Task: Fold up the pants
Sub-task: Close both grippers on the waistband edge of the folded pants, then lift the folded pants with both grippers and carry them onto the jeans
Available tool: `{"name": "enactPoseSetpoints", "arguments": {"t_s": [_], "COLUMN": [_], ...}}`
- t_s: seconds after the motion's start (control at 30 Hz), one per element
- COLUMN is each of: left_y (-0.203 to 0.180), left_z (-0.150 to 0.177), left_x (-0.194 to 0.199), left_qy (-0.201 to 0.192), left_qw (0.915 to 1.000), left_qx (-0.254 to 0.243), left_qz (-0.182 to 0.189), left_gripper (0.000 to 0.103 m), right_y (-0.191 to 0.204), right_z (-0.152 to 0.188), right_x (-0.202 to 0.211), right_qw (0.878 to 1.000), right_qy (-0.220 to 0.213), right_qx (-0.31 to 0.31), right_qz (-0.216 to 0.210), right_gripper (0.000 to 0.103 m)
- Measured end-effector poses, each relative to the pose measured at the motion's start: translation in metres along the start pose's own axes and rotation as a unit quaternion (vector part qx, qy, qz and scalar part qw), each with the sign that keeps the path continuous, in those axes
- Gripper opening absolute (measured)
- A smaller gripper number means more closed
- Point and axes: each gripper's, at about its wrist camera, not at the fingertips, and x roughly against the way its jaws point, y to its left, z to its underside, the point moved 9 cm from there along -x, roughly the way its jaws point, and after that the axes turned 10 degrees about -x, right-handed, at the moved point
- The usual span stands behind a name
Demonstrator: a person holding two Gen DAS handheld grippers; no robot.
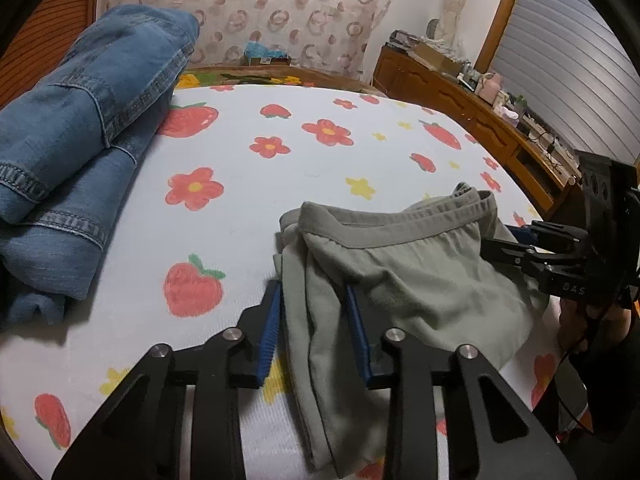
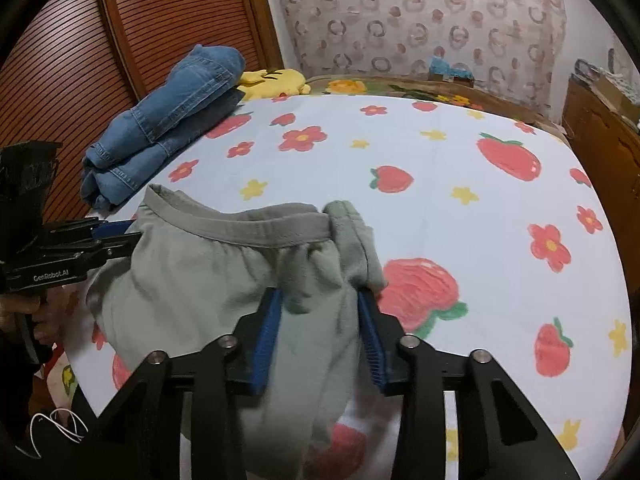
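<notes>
Pants [image 1: 400, 276] were clamped by left tool [image 1: 316, 328] and right tool [image 2: 320, 332], waistband stretched from nine to three o'clock.

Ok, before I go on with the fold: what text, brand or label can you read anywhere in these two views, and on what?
"GenRobot.AI": white print on the black body of the left gripper, seen in the right wrist view.
"DAS": faint raised letters on the body of the right gripper, seen in the left wrist view; cut off, possibly part of a longer word.
Grey pants: no label visible.
Folded jeans: no label visible.
Items on the wooden sideboard: too small and blurred to read.
</notes>
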Motion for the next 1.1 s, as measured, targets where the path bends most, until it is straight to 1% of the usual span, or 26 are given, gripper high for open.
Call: {"name": "enactPoseSetpoints", "arguments": {"t_s": [0.1, 0.2, 0.33, 0.6, 0.87, 1.1], "left_y": [-0.004, -0.007, -0.012, -0.013, -0.003, 0.017], "left_z": [0.0, -0.001, -0.006, -0.024, -0.045, -0.057], "left_x": [0.0, 0.003, 0.019, 0.06, 0.097, 0.115], "left_qy": [-0.004, -0.01, -0.033, -0.084, -0.126, -0.147], "left_qw": [0.9999, 0.9999, 0.9993, 0.9964, 0.9917, 0.9883], "left_qx": [0.001, -0.01, -0.015, -0.014, -0.016, -0.012], "left_qz": [0.016, 0.005, 0.006, 0.003, -0.017, -0.04], "left_gripper": [0.016, 0.015, 0.014, 0.014, 0.014, 0.014], "right_y": [0.002, 0.002, 0.009, 0.032, 0.05, 0.066], "right_z": [-0.001, -0.003, -0.008, -0.027, -0.044, -0.067], "right_x": [-0.002, 0.0, 0.012, 0.042, 0.058, 0.057], "right_qw": [1.0, 1.0, 0.999, 0.997, 0.993, 0.99], "right_qy": [0.005, -0.002, -0.023, -0.066, -0.091, -0.104], "right_qx": [-0.006, -0.006, 0.0, 0.033, 0.063, 0.082], "right_qz": [-0.018, -0.021, -0.037, -0.039, -0.04, -0.055], "right_gripper": [0.017, 0.014, 0.012, 0.012, 0.012, 0.012]}}
